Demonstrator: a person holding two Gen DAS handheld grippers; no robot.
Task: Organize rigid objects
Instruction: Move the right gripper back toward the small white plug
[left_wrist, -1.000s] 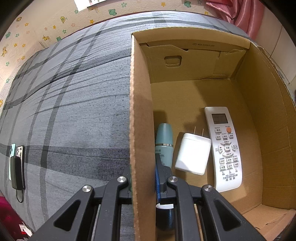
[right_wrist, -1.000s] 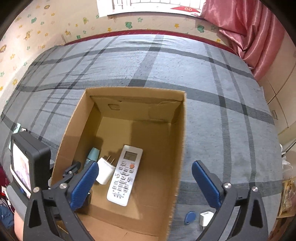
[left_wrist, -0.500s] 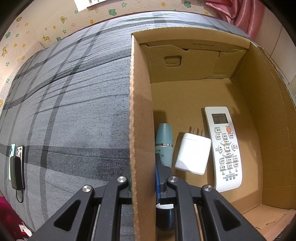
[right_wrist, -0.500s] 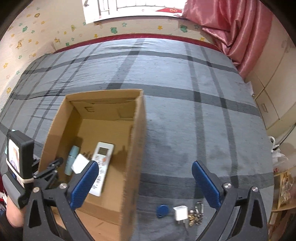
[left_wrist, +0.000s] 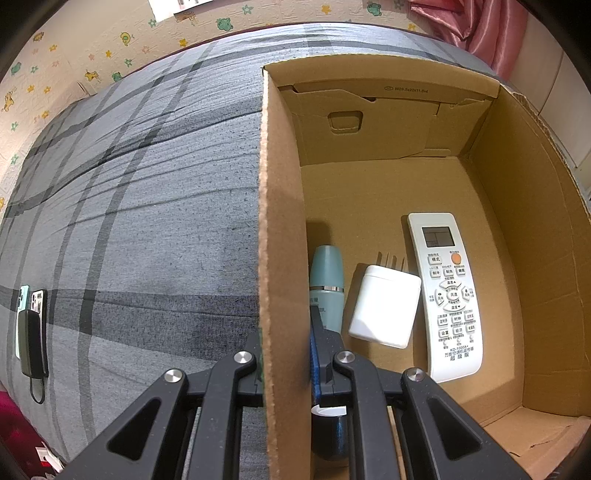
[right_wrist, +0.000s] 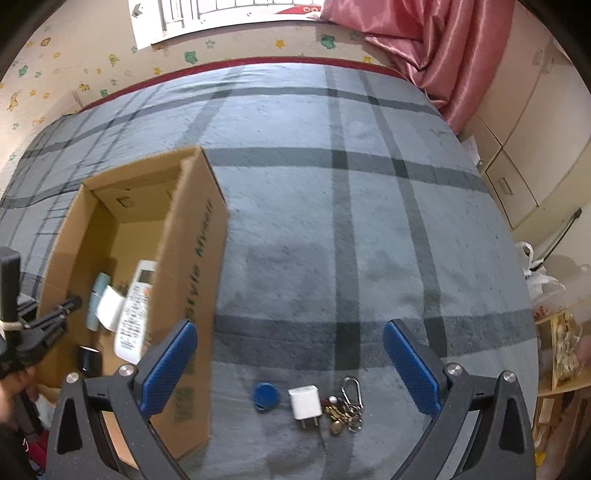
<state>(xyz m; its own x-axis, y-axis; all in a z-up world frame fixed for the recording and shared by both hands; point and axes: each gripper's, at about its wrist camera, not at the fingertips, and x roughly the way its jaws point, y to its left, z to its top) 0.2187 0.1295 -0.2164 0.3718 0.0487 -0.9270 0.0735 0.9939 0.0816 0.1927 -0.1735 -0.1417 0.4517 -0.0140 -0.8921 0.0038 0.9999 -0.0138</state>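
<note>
My left gripper (left_wrist: 286, 332) is shut on the left wall of the cardboard box (left_wrist: 280, 229), one finger inside and one outside. In the box lie a white remote (left_wrist: 447, 291), a white charger block (left_wrist: 384, 306), a teal bottle (left_wrist: 327, 284) and a dark round object (left_wrist: 328, 432). My right gripper (right_wrist: 291, 365) is open and empty above the bed. Between its fingers lie a blue key tag (right_wrist: 265, 396), a small white plug adapter (right_wrist: 305, 402) and a bunch of keys (right_wrist: 345, 406). The box (right_wrist: 192, 280) stands at its left.
The box rests on a grey plaid bedspread (right_wrist: 332, 221). Two phones and a dark power bank (left_wrist: 31, 332) lie at the bed's left edge. Pink curtain (right_wrist: 417, 44) and cabinets (right_wrist: 524, 158) are at the right. A shelf with clutter (right_wrist: 561, 354) is at far right.
My right gripper has swung right, away from over the box, so the key tag, adapter and keys now lie between its fingers. The left gripper has not moved.
</note>
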